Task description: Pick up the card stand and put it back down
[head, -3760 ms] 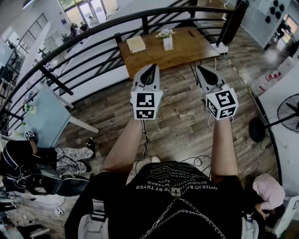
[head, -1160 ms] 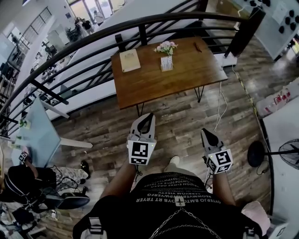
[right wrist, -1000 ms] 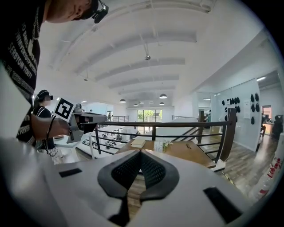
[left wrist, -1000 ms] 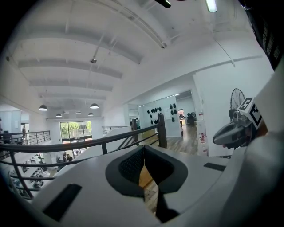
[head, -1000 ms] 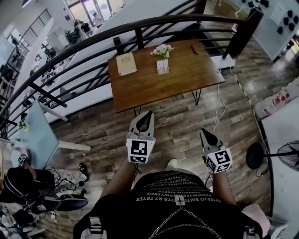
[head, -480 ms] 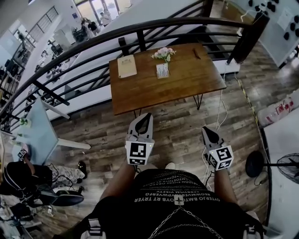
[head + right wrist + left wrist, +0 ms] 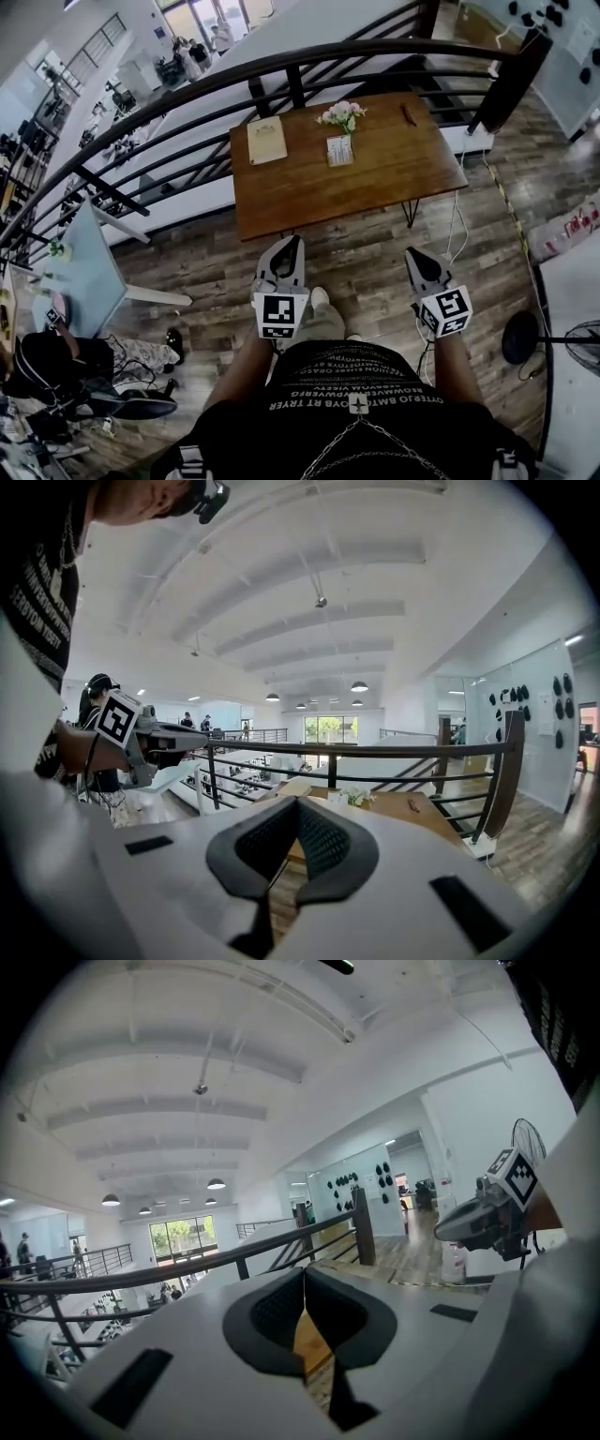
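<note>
Firstly, the left gripper: its jaws were pressed together with nothing between them. It was held low in front of the person, over the plank floor, short of the table's near edge.

Right gripper: likewise closed and empty. It sat level with the left one and well apart from it.

Card stand: it stood upright on the wooden table, toward the far side and near the middle. It was just in front of a small bunch of pink and white flowers — untouched, and well apart from both grippers.

Notepad: it lay flat near the table's far left corner, apart from the stand.

Small dark object: it lay toward the far right corner and was too small to identify.

Black railing: it curved behind the table — a lower hall with people was visible beyond it.

Pale blue table: it stood at the left, well clear of the wooden one.
</note>
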`<state>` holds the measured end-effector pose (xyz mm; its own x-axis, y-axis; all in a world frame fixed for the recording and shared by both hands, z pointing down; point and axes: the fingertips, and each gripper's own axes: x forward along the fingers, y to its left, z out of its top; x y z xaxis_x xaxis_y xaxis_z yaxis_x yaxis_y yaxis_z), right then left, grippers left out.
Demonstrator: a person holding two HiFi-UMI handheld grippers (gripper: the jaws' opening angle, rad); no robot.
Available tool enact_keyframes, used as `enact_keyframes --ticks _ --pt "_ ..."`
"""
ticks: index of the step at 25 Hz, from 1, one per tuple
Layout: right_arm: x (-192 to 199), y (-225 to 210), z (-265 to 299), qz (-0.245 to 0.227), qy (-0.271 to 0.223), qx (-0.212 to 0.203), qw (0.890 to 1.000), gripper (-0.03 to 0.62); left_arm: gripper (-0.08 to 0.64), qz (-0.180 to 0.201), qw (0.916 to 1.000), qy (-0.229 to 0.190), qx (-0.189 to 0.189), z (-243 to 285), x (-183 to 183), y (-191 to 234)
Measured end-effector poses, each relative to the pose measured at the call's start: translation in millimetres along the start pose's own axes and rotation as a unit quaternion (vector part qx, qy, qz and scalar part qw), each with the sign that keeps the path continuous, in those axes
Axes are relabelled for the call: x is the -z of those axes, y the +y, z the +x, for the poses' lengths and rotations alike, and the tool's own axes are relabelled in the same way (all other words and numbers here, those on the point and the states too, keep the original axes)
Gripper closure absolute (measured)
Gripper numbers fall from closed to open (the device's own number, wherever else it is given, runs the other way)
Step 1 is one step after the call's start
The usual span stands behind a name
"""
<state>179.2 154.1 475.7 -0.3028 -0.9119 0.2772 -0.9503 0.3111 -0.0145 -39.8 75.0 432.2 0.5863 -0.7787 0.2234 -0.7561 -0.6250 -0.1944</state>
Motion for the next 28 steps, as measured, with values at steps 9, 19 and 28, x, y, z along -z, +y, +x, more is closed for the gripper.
enact_keyframes --ticks 9,19,28 --pt "-21.3 -10.1 51.1 -0.010 0.003 -0.006 1.000 0.581 0.531 -0.005 0.9992 -0.037 0.012 50.1 -21.7 27.8" --pt "-26.1 -15.9 98.1 -0.009 0.017 -0.031 0.999 0.581 0.531 -0.020 0.9996 -0.018 0.007 76.4 -8.3 51.4" --pt "-44.9 -23.4 146.4 -0.013 0.015 -0.043 0.999 0.581 0.531 -0.020 0.9996 -0.015 0.011 111.1 -12.6 78.0"
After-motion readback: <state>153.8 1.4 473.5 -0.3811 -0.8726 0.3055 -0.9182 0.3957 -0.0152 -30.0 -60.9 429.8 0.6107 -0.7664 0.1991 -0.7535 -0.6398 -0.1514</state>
